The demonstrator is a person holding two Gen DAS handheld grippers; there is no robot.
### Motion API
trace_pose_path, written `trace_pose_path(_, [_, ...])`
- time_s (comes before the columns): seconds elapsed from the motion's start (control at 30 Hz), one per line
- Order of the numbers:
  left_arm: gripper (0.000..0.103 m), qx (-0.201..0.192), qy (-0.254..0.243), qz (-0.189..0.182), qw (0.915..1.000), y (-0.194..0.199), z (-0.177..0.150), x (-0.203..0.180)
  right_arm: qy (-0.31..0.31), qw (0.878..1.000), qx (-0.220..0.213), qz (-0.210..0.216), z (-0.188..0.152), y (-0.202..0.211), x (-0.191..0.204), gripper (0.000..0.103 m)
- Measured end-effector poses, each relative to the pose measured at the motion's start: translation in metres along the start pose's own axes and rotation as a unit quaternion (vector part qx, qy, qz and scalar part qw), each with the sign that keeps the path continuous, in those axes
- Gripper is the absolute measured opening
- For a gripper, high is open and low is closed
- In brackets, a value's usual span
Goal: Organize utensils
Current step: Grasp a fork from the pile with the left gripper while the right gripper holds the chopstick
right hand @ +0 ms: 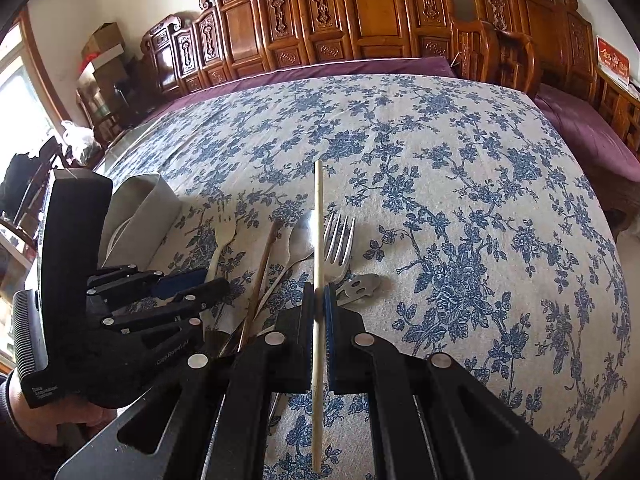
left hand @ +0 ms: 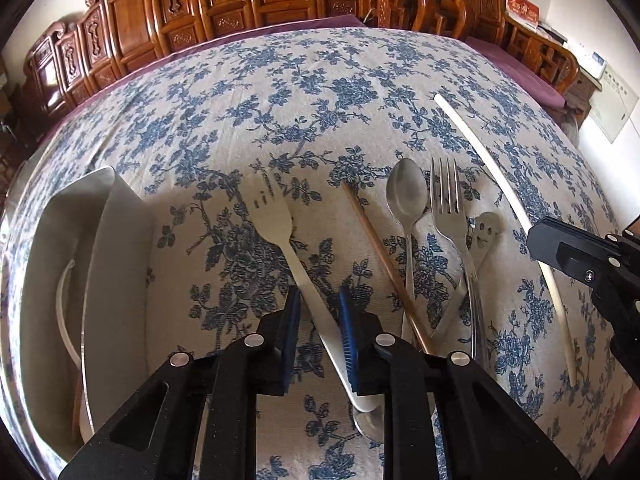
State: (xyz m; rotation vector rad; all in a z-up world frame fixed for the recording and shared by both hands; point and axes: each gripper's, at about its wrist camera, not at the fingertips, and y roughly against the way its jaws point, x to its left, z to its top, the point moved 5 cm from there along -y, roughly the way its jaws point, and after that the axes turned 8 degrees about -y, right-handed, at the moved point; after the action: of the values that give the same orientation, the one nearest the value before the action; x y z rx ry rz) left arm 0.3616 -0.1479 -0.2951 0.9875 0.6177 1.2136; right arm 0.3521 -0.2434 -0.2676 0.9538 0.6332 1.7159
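The right tool [right hand: 319,300] grips a pale chopstick [right hand: 318,240] above the bench [right hand: 460,200]. The left tool [left hand: 318,304], jaws narrow, straddles a white fork [left hand: 280,224] lying beside the tray [left hand: 116,240].

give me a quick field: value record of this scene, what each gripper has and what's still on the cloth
surface: blue floral tablecloth
left hand-held gripper: jaws astride the white plastic fork handle; pads not clearly pressing
right hand-held gripper: shut on the white chopstick
loose on cloth: brown chopstick, metal spoon, metal fork, smiley-face utensil
container: grey tray at the left edge, something white inside, not identifiable
background: carved wooden furniture
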Motion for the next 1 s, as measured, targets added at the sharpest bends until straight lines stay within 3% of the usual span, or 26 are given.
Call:
trace_pose_path(0.1, [0.003,-0.003,-0.012,0.013,0.9998,0.006,-0.002,0.002,0.004,1.000,0.001,0.000,0.000,-0.001,0.004,0.006])
trace_pose_path(1.0, [0.003,-0.041,0.001,0.015,0.9991,0.075,-0.038,0.057,0.071,0.997,0.006,0.002,-0.021,-0.003,0.062,0.006])
